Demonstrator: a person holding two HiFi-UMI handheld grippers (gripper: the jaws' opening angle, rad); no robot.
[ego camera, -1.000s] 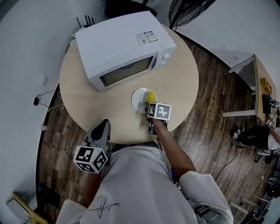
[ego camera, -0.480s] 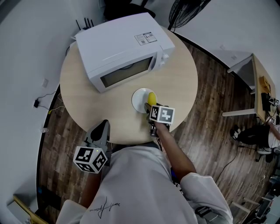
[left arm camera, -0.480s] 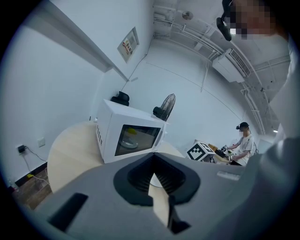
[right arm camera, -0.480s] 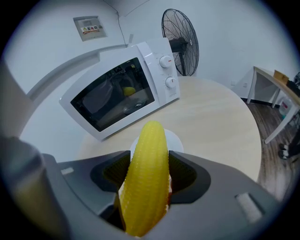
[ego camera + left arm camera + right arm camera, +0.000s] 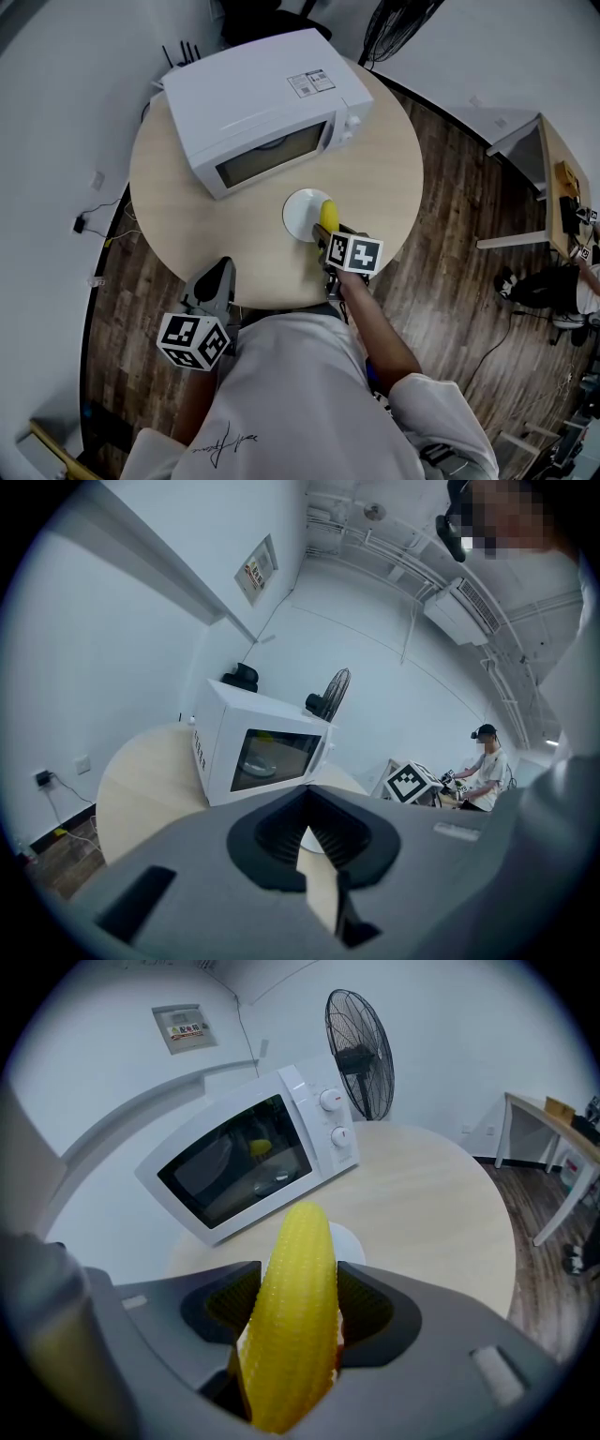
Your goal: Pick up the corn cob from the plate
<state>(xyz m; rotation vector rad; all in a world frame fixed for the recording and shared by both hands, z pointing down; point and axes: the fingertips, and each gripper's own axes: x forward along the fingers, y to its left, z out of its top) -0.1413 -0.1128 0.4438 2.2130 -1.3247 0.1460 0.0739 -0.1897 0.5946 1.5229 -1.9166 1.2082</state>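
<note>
Grip is made: my right gripper (image 5: 292,1335) pinches the corn cob (image 5: 295,1269) between its two jaws, one pad on each side of the thick lower half. From the head view the cob sits over the right edge of the plate (image 5: 298,212), near the middle of the worktop (image 5: 187,187). I cannot tell whether it is clear of the plate yet. So I judge the grasp done and the lift left to finish. The cob's long axis runs along my jaws, and its tapered tip points away from me and a little up, toward the microwave (image 5: 253,103) on the far left. My left gripper (image 5: 314,850) hangs off the near edge of the worktop, its jaws drawn together and holding nothing.
</note>
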